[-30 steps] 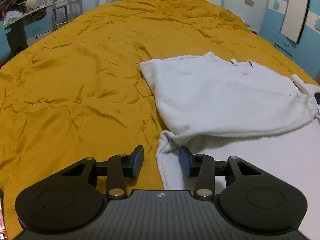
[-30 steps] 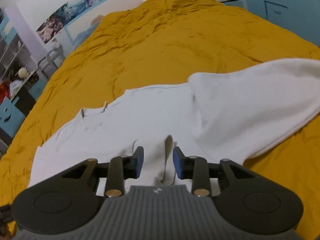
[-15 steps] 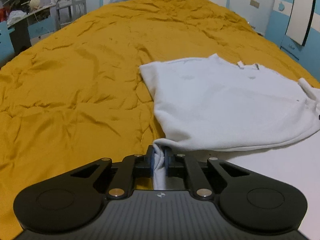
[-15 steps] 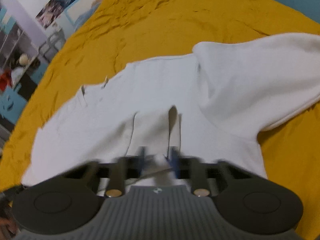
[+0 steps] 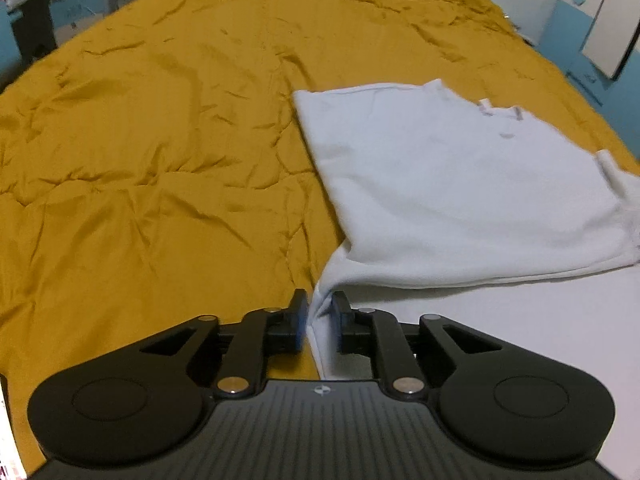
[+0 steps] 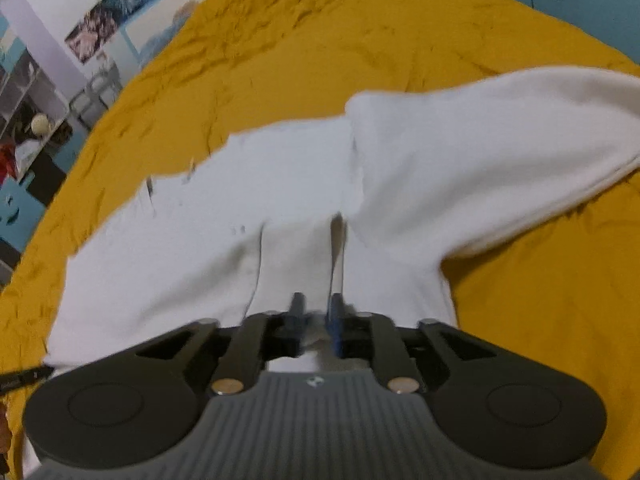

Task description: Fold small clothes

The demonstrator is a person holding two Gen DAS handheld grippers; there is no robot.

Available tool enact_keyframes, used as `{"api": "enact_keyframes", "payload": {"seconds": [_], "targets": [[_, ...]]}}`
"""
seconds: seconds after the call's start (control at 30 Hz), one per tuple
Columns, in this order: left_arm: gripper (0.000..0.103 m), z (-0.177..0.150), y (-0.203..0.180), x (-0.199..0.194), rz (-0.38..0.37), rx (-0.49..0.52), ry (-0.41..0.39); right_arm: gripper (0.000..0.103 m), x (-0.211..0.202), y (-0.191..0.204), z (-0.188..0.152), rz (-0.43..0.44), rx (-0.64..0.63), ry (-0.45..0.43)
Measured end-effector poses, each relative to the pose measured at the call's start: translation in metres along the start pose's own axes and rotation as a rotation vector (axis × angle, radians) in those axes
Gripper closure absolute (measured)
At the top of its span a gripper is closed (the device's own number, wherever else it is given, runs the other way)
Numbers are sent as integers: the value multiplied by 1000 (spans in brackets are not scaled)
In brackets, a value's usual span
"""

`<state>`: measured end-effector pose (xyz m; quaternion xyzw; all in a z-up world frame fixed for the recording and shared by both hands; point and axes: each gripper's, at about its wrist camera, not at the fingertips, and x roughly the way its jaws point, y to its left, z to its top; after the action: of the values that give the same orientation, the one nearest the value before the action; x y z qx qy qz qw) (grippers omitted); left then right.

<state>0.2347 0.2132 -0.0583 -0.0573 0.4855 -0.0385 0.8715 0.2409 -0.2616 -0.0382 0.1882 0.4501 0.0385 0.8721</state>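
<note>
A white shirt (image 5: 448,176) lies partly folded on the mustard-yellow bedspread (image 5: 160,140). My left gripper (image 5: 320,316) is shut on the shirt's near left edge, which rises between the pads. In the right wrist view the same shirt (image 6: 248,200) spreads ahead, with one sleeve or side (image 6: 480,152) folded over to the right. My right gripper (image 6: 318,320) is shut on a pinched ridge of the shirt's near edge.
The bedspread (image 6: 320,40) stretches far ahead and to both sides. Shelves and furniture (image 6: 36,120) stand beyond the bed's left side. A blue wall with a white panel (image 5: 608,32) is at the right.
Both grippers went from open to shut on the shirt's near edge, and both have lifted the fabric slightly. The right view is blurred with motion.
</note>
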Motion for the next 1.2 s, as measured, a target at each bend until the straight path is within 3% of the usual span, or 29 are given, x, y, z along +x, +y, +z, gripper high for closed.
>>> {"api": "enact_keyframes", "payload": {"seconds": [0.03, 0.1, 0.2, 0.37, 0.53, 0.63, 0.67, 0.7, 0.73, 0.77, 0.87, 0.93, 1.03, 1.2], "targets": [[84, 2, 2, -7, -18, -1, -8, 72, -3, 2, 3, -3, -11, -17], [67, 8, 7, -22, -73, -13, -56, 72, -8, 5, 10, -2, -37, -48], [50, 25, 20, -29, -134, -95, -133, 68, -6, 9, 22, 11, -45, -65], [50, 61, 42, 11, -134, -300, -201, 63, 21, 9, 36, -7, -19, -54], [50, 79, 65, 71, -185, -518, -181, 61, 41, 3, 41, 5, 44, -40], [63, 80, 70, 92, -203, -602, -176, 61, 48, -2, 41, 24, 80, -37], [72, 81, 71, 97, -217, -617, -180, 62, 49, -3, 39, 28, 88, -36], [84, 83, 72, 101, -229, -624, -184, 63, 50, -4, 38, 33, 98, -32], [91, 84, 71, 101, -241, -624, -190, 70, 51, -5, 37, 39, 104, -27], [99, 85, 68, 99, -246, -611, -207, 85, 52, -5, 36, 41, 104, -26], [100, 93, 55, 72, -209, -509, -319, 96, 47, -2, 33, 52, 88, -59], [100, 97, 43, 56, -169, -438, -368, 97, 37, 2, 32, 65, 76, -113], [100, 103, 32, 64, -45, -333, -322, 97, 29, 5, 31, 38, 62, -161], [96, 105, 25, 96, 52, -284, -227, 97, 57, 0, 26, -46, 70, -90]]}}
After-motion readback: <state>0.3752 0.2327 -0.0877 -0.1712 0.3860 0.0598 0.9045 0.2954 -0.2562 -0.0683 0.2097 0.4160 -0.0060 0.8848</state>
